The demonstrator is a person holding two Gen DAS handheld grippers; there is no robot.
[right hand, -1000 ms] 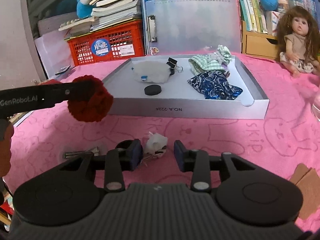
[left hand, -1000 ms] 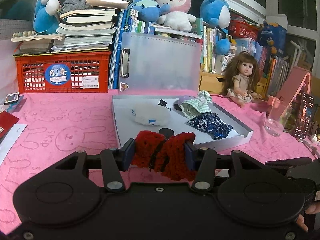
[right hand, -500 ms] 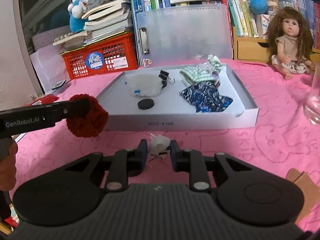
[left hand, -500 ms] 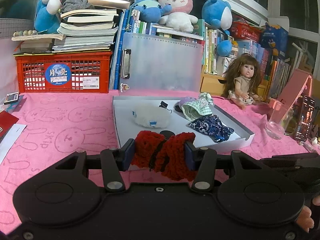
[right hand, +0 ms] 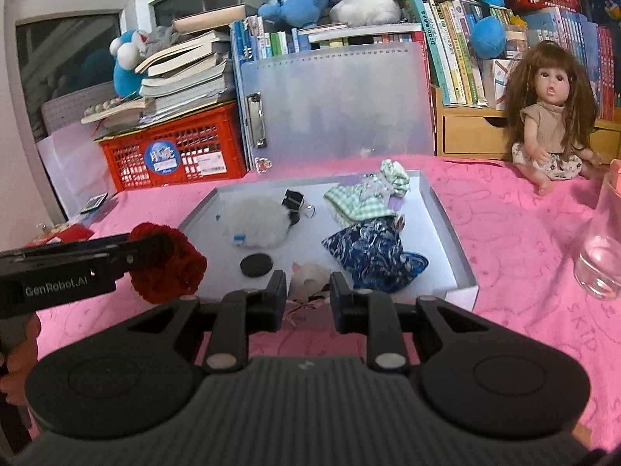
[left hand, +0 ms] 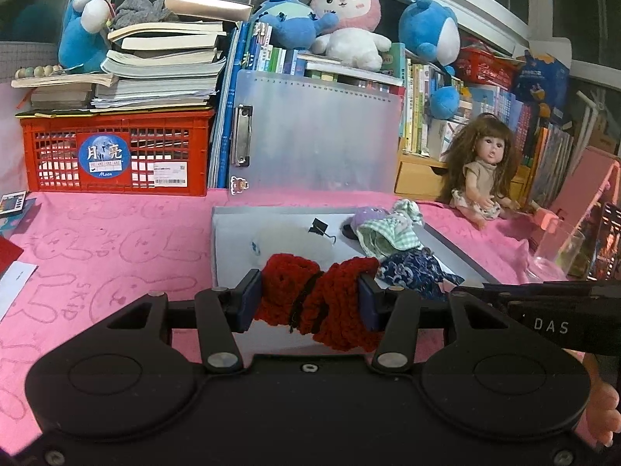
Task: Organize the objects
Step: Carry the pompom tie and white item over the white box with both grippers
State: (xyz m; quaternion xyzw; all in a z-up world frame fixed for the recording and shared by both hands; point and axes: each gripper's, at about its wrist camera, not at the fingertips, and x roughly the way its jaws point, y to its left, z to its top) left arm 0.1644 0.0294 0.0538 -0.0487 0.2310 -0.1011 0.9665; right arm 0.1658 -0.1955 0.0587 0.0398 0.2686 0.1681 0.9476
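A shallow grey cardboard tray (right hand: 452, 229) lies on the pink rabbit-print cloth (left hand: 116, 240) and holds a fluffy white pompom (right hand: 258, 225), a black binder clip (right hand: 293, 200), a flat black round disc (right hand: 255, 265), a green-and-white checked fabric pouch (right hand: 359, 200) and a dark blue patterned fabric pouch (right hand: 374, 254). Behind the tray a translucent plastic clipboard (left hand: 318, 136) stands upright against a row of books, and to its left a red plastic lattice crate (left hand: 116, 155) carries a stack of books on top. A clear drinking glass (right hand: 603, 248) stands on the cloth to the right of the tray, near a brown-haired doll (right hand: 551, 124) seated against the shelf.

The left gripper (left hand: 310, 299) is clamped on a red crocheted yarn scrunchie (left hand: 326, 303), pressed from both sides by the blue pads; in the right wrist view it hangs just off the tray's near left corner, above the cloth. The right gripper (right hand: 308, 299) pinches a small white crumpled scrap with loose threads (right hand: 310, 281) between its fingertips, its jaws closed about it. That scrap sits over the tray's near edge, just in front of the black disc and beside the blue pouch
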